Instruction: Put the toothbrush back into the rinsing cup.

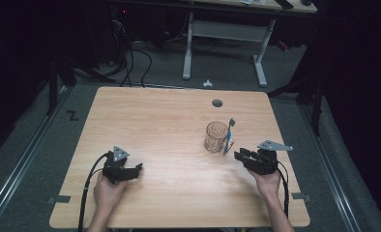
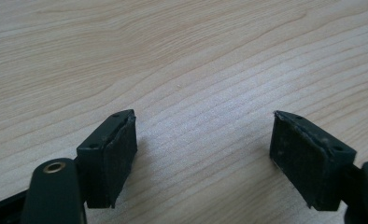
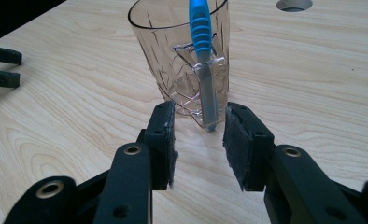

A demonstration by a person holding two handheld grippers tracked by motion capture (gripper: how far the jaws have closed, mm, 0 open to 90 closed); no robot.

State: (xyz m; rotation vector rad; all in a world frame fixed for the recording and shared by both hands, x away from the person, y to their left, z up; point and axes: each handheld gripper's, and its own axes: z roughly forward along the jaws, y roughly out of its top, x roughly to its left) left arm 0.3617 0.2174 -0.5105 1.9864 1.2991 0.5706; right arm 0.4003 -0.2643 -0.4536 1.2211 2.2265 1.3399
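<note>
Right claw (image 3: 198, 140) agape — razor (image 3: 205, 70) against glass (image 3: 173, 56)

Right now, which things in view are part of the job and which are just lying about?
In the job:
- glass cup
- blue toothbrush, leaning against the cup's outside
- right gripper, open, aimed at the toothbrush

Lying about:
- left gripper, open over bare table
- white desk behind
- small white thing on the floor

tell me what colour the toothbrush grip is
Bright blue on a grey handle, toothbrush; clearest in the right gripper view.
</note>
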